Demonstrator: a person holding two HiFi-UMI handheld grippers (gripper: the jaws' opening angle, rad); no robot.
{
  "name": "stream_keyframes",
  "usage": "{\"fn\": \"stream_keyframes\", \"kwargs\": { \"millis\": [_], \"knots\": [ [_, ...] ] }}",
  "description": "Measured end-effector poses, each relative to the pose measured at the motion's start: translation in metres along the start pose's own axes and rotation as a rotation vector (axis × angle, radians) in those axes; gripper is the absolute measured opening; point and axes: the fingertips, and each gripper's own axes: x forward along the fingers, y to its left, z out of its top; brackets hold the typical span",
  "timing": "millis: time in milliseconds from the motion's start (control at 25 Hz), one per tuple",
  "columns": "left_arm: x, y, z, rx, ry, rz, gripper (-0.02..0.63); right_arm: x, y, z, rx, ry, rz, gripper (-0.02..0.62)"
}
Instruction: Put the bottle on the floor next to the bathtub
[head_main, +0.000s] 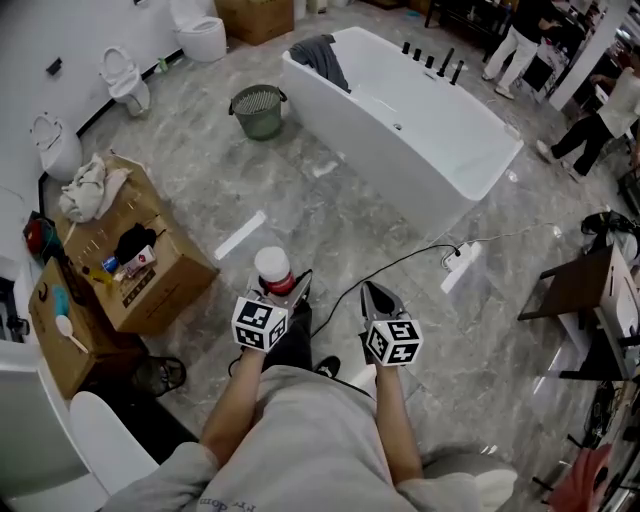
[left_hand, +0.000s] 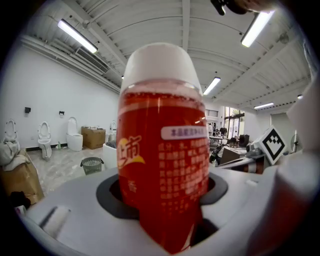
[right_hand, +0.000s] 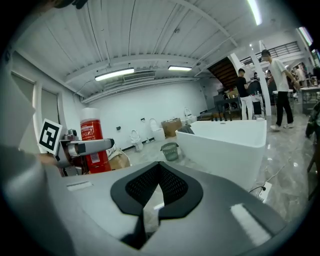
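Bottle (head_main: 272, 268), red and white-capped, stands clamped in the left claw (head_main: 283, 288), lower centre. Right claw (right_hand: 158, 177) is closed, empty.

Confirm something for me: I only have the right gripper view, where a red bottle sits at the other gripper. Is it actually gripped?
Observer: Yes. In the left gripper view the bottle stands upright, white cap up, with the left gripper closed around its lower part.
Operator: Is anything on the floor ahead that my own jaws hide?
Observer: The head view shows a flat white strip lying on the tiles just ahead of the left gripper, on the way toward the green bin.
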Motion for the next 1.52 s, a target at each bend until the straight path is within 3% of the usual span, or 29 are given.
{"fn": "stream_keyframes", "kwargs": {
  "millis": [400, 880, 1200, 1520],
  "knots": [
    [0.081, 0.064, 0.031, 0.006, -0.005, -0.015, 0.327, 0.086, -0.018, 0.026, -0.026, 0.103, 0.068, 0.002],
    [0.179, 0.189, 0.074, 0.032, -0.006, -0.053, 0.327, 0.207, -0.041, 0.095, -0.077, 0.187, 0.120, 0.002],
    [0.225, 0.245, 0.085, 0.054, 0.023, -0.136, 0.327, 0.282, -0.046, 0.129, -0.065, 0.174, 0.114, 0.002],
    [0.252, 0.294, 0.099, 0.077, 0.028, -0.161, 0.327, 0.318, -0.078, 0.147, -0.027, 0.140, 0.067, 0.002]
  ]
}}
